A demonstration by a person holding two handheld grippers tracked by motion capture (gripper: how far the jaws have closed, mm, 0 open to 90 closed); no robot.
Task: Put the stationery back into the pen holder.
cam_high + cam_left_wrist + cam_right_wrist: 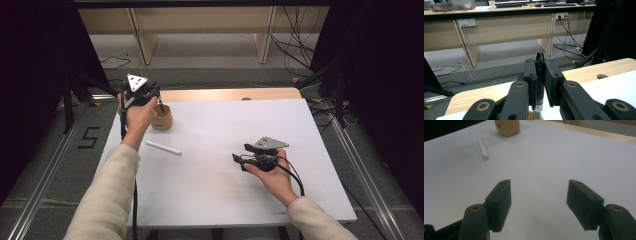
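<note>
Two grippers, one dark pen, one wooden cup, one white stick, all on or above one white table top (225, 190).

Left gripper (159, 102) held near the far left corner of the table, right above the wooden cup (162, 118). Jaws clamped tight on the dark pen (539, 82), which stands upright between the pads, its tip poking out above them. Small white label with print on the pen's barrel, too blurred to read. Lower end of the pen at the cup's mouth in the high view; whether inside or just above, cannot tell.

Cup close to the far edge and the left edge of the white top, with little room behind it before the bare wooden strip. Faint mark on the cup's side in the right gripper view (507, 127), not legible.

White stick (163, 147) lying flat nearer the left edge, just toward the person from the cup, apart from it.

Right gripper (239, 152) low over the middle of the table, right of centre, jaws spread wide with nothing between them. Broad bare white surface in front of it and out to the right edge.

Floor left of the table marked with a black "5" (88, 137).
</note>
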